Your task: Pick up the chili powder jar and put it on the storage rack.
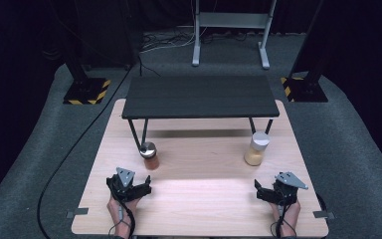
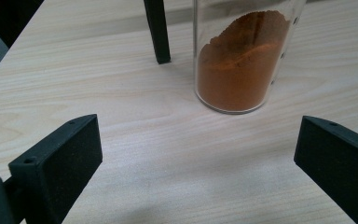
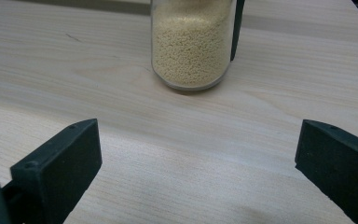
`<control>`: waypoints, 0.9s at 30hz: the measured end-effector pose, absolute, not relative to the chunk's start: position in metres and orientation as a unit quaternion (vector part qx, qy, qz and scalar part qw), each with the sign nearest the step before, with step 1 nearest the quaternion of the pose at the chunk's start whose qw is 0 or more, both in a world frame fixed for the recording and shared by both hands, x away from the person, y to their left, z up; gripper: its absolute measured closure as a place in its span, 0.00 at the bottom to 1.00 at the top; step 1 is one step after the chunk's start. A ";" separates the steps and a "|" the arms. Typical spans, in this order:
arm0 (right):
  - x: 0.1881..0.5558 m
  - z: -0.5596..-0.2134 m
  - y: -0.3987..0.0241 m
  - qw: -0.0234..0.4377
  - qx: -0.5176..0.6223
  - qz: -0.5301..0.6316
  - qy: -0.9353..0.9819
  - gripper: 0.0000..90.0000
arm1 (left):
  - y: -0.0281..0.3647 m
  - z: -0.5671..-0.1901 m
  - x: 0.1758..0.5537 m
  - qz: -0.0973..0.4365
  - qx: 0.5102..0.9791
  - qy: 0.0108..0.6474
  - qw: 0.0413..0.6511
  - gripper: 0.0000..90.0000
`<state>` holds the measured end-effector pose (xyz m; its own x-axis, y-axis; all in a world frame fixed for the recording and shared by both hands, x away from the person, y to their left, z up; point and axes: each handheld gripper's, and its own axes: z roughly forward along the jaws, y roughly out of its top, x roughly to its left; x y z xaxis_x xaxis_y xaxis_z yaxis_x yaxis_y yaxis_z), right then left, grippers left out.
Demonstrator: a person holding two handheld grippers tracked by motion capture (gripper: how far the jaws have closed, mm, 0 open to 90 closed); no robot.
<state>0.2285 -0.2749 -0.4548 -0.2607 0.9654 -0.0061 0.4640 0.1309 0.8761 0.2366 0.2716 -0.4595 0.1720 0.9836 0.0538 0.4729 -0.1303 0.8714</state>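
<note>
A small glass jar of orange powder (image 1: 150, 155) with a silver lid stands on the wooden table, left of centre; close up, the orange jar (image 2: 237, 65) is upright just ahead of my left jaws. My left gripper (image 1: 135, 191) rests near the front edge, open and empty, a short way behind that jar; its midpoint is (image 2: 198, 163). A taller jar of pale yellow grains (image 1: 256, 148) stands to the right, and this yellow jar (image 3: 191, 44) is ahead of my right gripper (image 1: 266, 193), also open with nothing between the jaws, midpoint (image 3: 198, 163).
A low black shelf (image 1: 201, 96) on thin legs stands across the back half of the wooden table (image 1: 199, 209); one leg (image 2: 157, 30) is just left of the orange jar. Grey carpet, cables and stand bases surround the table.
</note>
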 end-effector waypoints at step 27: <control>0.226 -0.457 -0.277 0.315 0.512 0.413 0.685 0.00 | 0.261 -0.436 0.250 0.339 0.687 0.527 0.368 0.00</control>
<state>0.2261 -0.2770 -0.4575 -0.2782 0.9605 -0.0088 0.4404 0.1357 0.8875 0.2502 0.2607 -0.4356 0.2154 0.9733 0.0788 0.4740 -0.1748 0.8630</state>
